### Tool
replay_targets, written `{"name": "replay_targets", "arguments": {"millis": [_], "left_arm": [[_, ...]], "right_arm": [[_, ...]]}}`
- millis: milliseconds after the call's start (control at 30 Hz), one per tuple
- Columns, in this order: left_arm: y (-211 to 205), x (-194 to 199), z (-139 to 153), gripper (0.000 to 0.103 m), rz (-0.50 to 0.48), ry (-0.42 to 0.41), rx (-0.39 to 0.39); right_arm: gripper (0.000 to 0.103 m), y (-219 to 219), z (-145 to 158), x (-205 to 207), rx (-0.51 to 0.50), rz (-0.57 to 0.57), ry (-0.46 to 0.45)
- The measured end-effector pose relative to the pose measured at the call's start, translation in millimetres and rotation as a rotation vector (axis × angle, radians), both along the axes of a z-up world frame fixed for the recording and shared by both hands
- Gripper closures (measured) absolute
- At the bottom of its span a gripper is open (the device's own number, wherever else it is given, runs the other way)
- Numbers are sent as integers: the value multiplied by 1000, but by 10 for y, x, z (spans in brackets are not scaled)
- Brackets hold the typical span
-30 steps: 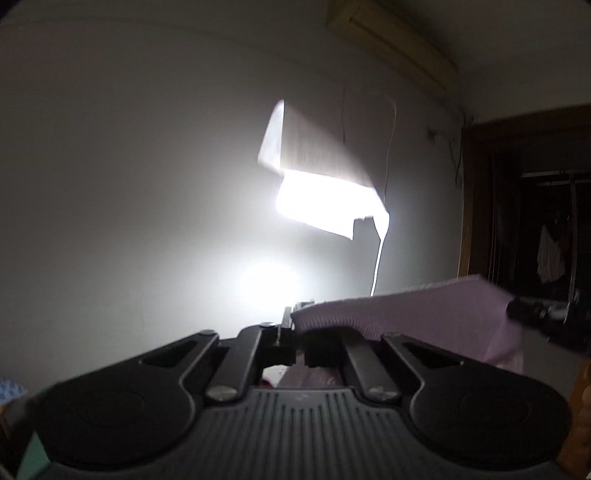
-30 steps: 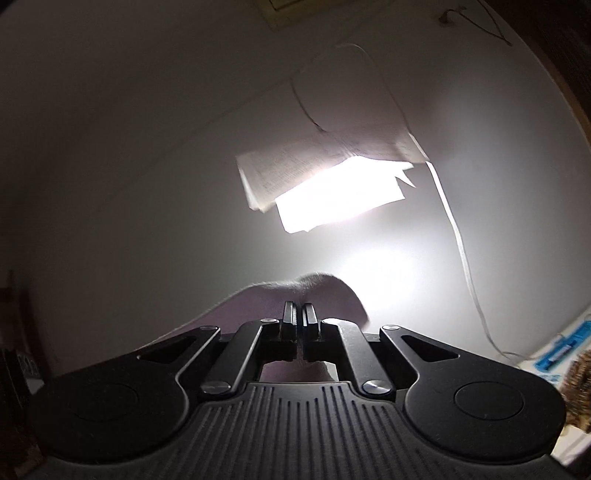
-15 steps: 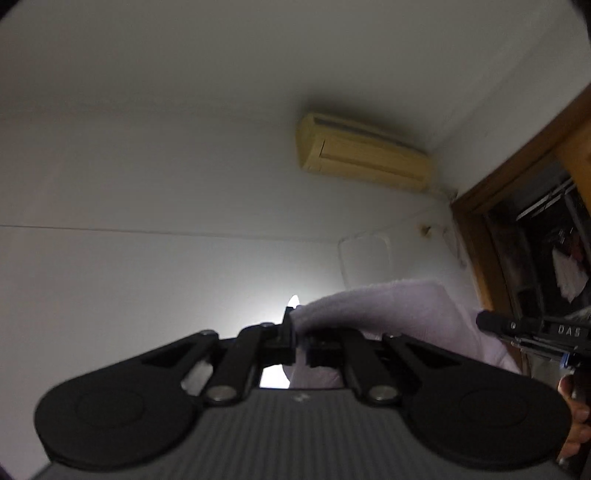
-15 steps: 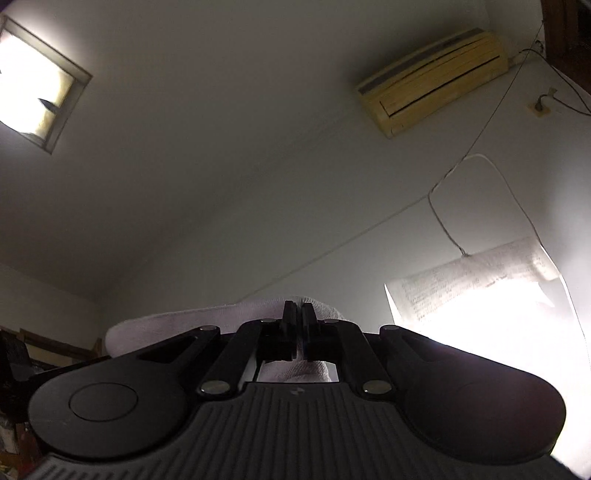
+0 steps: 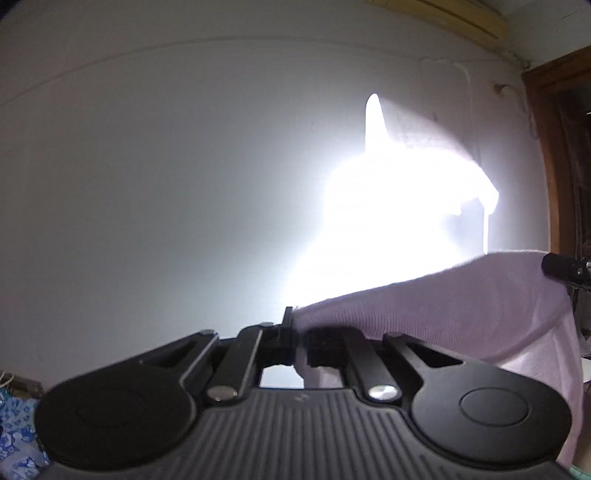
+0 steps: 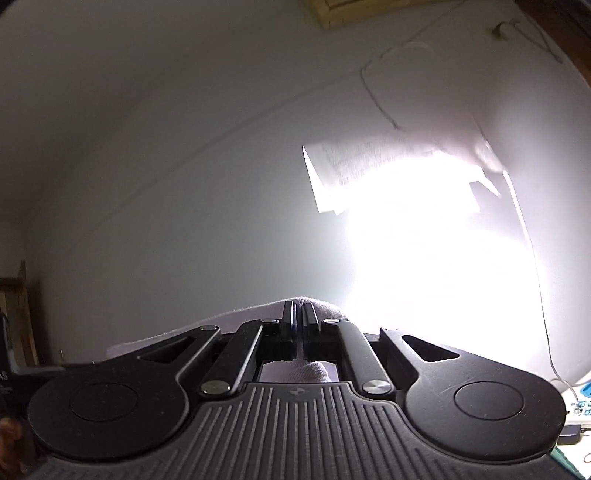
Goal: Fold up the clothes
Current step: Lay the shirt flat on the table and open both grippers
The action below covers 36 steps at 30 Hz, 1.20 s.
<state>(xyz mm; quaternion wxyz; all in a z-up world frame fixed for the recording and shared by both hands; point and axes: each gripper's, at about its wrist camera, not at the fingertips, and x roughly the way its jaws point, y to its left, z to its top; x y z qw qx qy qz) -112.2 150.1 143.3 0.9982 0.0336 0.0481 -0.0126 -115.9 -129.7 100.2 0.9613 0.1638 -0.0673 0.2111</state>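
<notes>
A pale lilac garment (image 5: pixel 436 306) is held up in the air between both grippers. My left gripper (image 5: pixel 297 325) is shut on one edge of it, and the cloth stretches from there to the right and hangs down. The other gripper's black tip (image 5: pixel 565 267) shows at the cloth's far right end. In the right wrist view my right gripper (image 6: pixel 299 317) is shut on the same lilac garment (image 6: pixel 207 325), which runs off to the left behind the jaws. Both cameras point up at a white wall, so the lower part of the garment is hidden.
A very bright window (image 5: pixel 399 214) partly covered with paper glares on the white wall. A wooden door frame (image 5: pixel 543 122) stands at the right. Blue patterned fabric (image 5: pixel 14 435) lies at the lower left. A wall air conditioner (image 6: pixel 347 11) and a hanging cable (image 6: pixel 532 258) show.
Both grippers have tilted back down from the ceiling to the bright window, after swinging upward half a second ago. The lilac garment stays clamped in both.
</notes>
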Motion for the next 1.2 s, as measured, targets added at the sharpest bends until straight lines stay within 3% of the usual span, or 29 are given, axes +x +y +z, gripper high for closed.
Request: {"name": "replay_targets", "arguments": {"millis": [167,267,333,367,400,533,667,733,767,800,933,967,1033,1100,1200], "left_arm": [[-54,838,-309,100,160,76,58],[-82,1567,-612,86,300,141,140],[-100,2054,-814,72,393,184,196],[-45,2233,-1004,62,423,266,228],[18,2405,-1204,61,450,356,261],[398,2139,-1781,61,329,528,155],[483,1608,-2031,58,274,592,145],[525,1343,-2156,44,246,624,140],[546,1210,-2219,31,232,640,138],[567,1077,-2281,26,218,656,135],[652,547,-2532,26,162,719,125],[702,371,-2565,26,127,725,92],[776,55,-2610,21,46,743,25],[785,-176,-2651,7,-45,772,-28],[690,-419,-2736,5,-175,795,-62]], "right_arm": [[100,132,-166,913,-52,-40,93],[100,204,-428,1706,-74,-108,167],[95,371,-627,2215,-180,-99,237],[92,449,-749,2377,-255,-110,290],[91,497,-882,2465,-313,-138,347],[67,164,-1361,2243,-204,-102,411],[66,-74,-1894,1809,-247,-13,580],[66,-143,-2142,1530,-269,18,691],[66,-173,-2261,1367,-269,38,744],[65,-192,-2363,1229,-261,57,795],[64,-54,-2724,798,-252,130,958],[64,21,-2818,735,-259,159,993],[64,115,-2895,522,-280,197,1020],[61,196,-2947,323,-297,221,1035],[56,253,-3033,128,-250,220,1049]]}}
